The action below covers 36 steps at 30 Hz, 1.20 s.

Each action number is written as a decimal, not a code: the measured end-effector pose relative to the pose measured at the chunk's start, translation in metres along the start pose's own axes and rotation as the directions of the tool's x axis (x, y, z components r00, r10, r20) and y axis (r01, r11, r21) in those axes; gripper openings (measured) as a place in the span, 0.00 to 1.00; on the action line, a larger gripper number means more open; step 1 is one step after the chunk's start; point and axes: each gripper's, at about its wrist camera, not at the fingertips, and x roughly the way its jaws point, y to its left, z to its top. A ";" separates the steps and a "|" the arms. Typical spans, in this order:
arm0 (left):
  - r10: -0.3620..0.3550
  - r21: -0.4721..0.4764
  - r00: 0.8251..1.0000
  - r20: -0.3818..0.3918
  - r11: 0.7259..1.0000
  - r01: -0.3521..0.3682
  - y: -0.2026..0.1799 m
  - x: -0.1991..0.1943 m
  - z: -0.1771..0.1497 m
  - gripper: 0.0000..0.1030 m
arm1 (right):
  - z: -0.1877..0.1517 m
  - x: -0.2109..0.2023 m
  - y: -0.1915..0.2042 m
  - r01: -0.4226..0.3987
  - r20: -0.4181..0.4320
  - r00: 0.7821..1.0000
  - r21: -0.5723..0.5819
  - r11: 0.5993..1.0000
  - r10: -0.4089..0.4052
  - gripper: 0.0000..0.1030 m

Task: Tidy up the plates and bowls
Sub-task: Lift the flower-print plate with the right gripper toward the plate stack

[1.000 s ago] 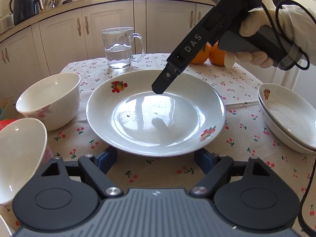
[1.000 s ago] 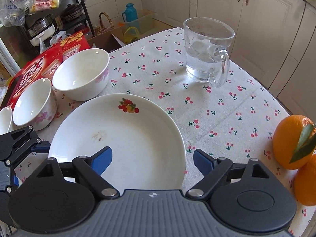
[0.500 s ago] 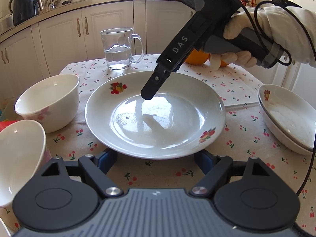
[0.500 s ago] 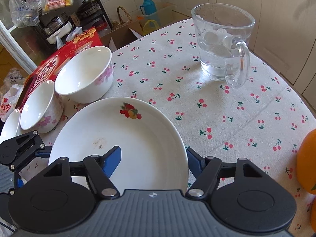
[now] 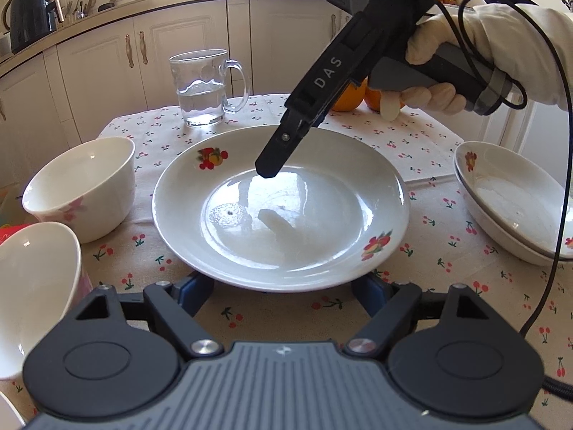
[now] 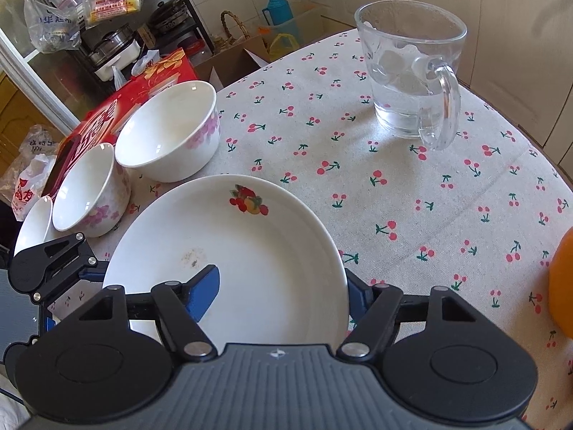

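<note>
Plate [image 5: 283,211] sits mid-tablecloth [image 5: 412,139], bowls [image 5: 82,186] at 9 o'clock. Right gripper [image 6: 283,288] spread, straddling its rim: one finger over the well, one outside. Left gripper [image 5: 283,292] spread at 6 o'clock edge.

A: Where's the plate [image 5: 283,215]?
B: Frame centre, on the table [image 5: 422,143]. The mug [image 5: 202,87] stands behind it, upper centre.
A: And the bowls?
B: One bowl [image 5: 84,186] at mid-left, another [image 5: 34,286] lower left, before it. Stacked dishes [image 5: 508,208] lie at the right edge; oranges [image 5: 352,98] behind, upper right.
</note>
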 end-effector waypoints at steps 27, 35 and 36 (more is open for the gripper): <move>-0.075 0.150 0.997 0.018 0.986 0.072 -0.019 -0.086 -0.023 0.81 | -0.069 -0.068 0.086 0.035 0.104 0.994 0.073 0.997 -0.042 0.75; -0.119 0.210 0.993 0.006 0.971 0.115 -0.033 -0.094 -0.027 0.81 | -0.102 -0.087 0.100 0.058 0.138 0.988 0.121 0.991 -0.075 0.75; -0.127 0.216 0.992 0.004 0.969 0.123 -0.036 -0.095 -0.027 0.81 | -0.107 -0.090 0.101 0.061 0.142 0.987 0.129 0.990 -0.080 0.75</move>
